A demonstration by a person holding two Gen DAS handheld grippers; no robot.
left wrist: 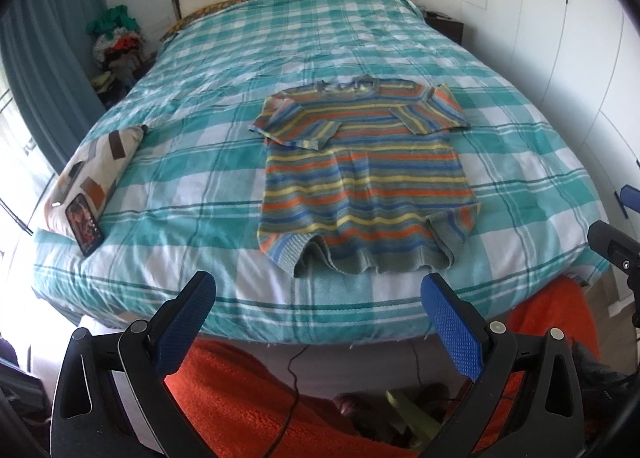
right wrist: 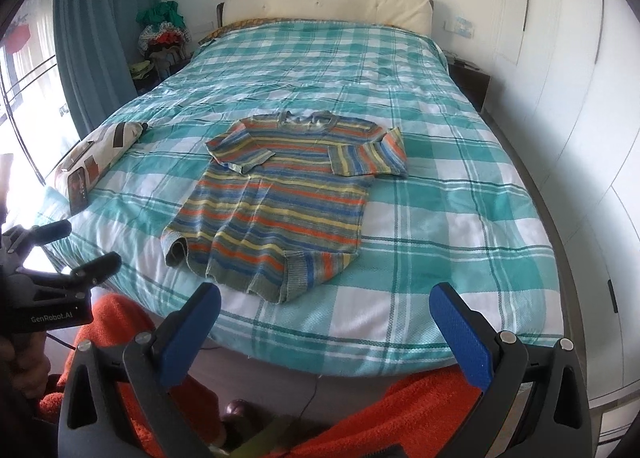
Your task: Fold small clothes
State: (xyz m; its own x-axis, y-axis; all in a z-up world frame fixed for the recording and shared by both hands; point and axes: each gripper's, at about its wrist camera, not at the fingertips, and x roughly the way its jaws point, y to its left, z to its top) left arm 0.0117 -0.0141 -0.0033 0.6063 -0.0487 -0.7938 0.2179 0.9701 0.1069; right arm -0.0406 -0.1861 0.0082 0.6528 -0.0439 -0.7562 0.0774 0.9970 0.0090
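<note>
Sweater (left wrist: 362, 178) flat on bed (left wrist: 192, 154), ahead of both grippers | left gripper (left wrist: 318, 322), right gripper (right wrist: 326, 332) jaws spread, empty

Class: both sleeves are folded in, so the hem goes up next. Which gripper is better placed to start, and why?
Left, marginally. The left gripper faces the sweater hem almost straight on; the right gripper sees the sweater off to its left. Both are open and short of the bed.

One bit of lettering can be read: "GenRobot.AI", in pale letters on the black body of the left gripper (right wrist: 86, 246), seen at the lower left of the right wrist view (its two dark fingers stand apart). The phone (left wrist: 85, 223) screen glows with a picture, but any writing on it is too blurred to read
</note>
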